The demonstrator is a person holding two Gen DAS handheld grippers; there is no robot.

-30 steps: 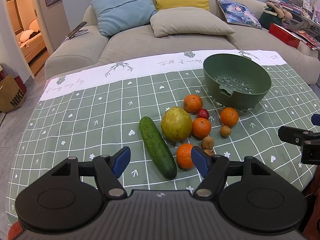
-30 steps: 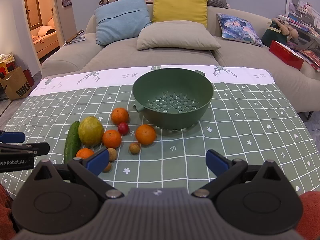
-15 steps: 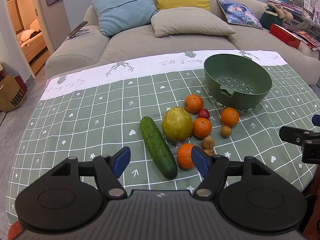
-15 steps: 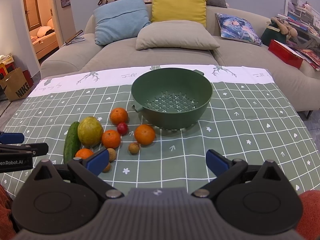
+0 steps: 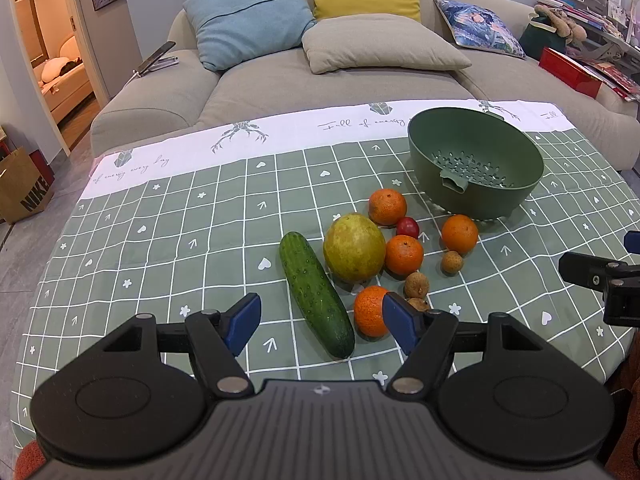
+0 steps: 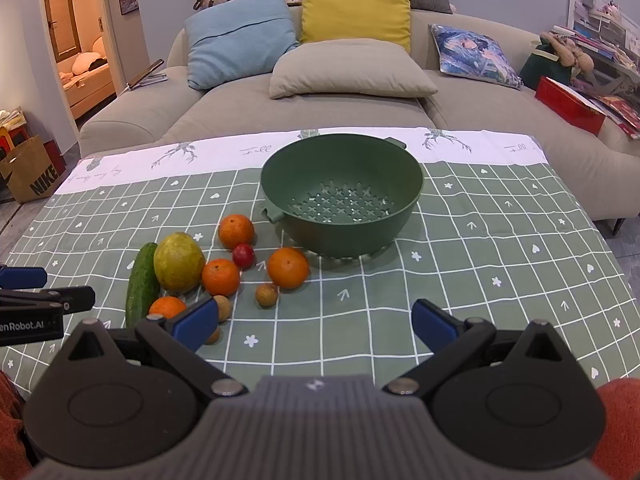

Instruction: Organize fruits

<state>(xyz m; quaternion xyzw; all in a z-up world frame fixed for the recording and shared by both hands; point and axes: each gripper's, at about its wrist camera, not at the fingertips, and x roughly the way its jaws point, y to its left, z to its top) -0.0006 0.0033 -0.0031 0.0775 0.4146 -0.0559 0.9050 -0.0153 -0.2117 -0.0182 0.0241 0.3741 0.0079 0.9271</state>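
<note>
At the far left of both views a brown paper bag (image 5: 24,188) stands on the floor, printed NIKE in black. The left gripper (image 5: 320,324) hangs low at the bottom centre of its view, its blue pads spread wide and holding nothing, lined up over the near end of the cucumber (image 5: 316,294), probably because that is the closest piece. Just right of the cucumber lies a yellow-green mango (image 5: 354,248), touching or nearly touching it, then four oranges (image 5: 404,254), a small red fruit (image 5: 408,227) and three little brown fruits (image 5: 452,262), all bunched in the middle of the tabletop (image 5: 160,240). They lie loose on the cloth; none is in the colander (image 5: 476,166), which sits empty at upper right of the left view and centre of the right view, close to the pile so each carry would be short. The cloth's white border carries script, partly legible as "Full of energy". The right gripper (image 6: 314,322) is also wide apart and empty, aimed at bare cloth in front of the colander. At the left edge of the right view the other gripper's body shows part of a label ending "enRobot.AI".
</note>
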